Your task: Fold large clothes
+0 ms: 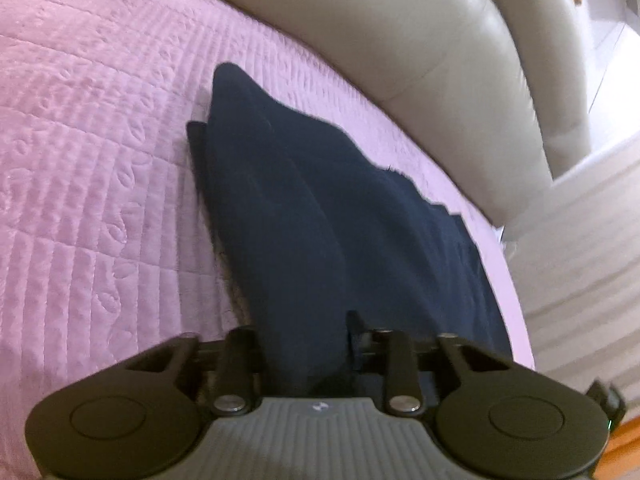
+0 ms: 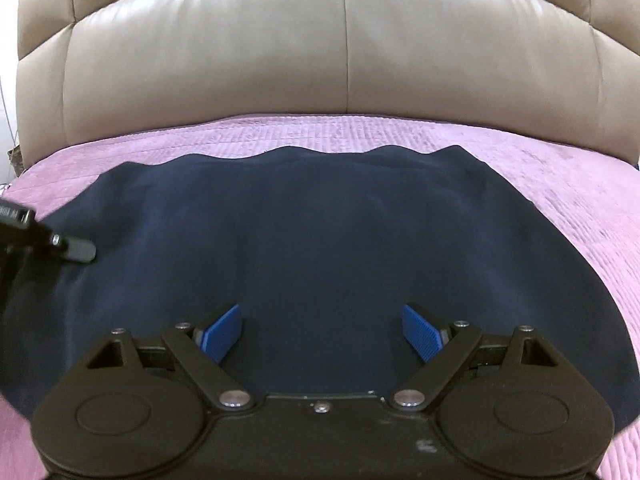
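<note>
Navy garment (image 2: 320,248) lies spread on the pink quilted bed cover (image 2: 580,208), its far edge near the beige padded headboard (image 2: 320,52). Left hand-held gripper (image 1: 304,344) pinches a raised fold of the cloth at its left side. Right hand-held gripper (image 2: 322,332) hovers over the near edge, blue pads (image 2: 224,332) wide apart, gripping nothing.
</note>
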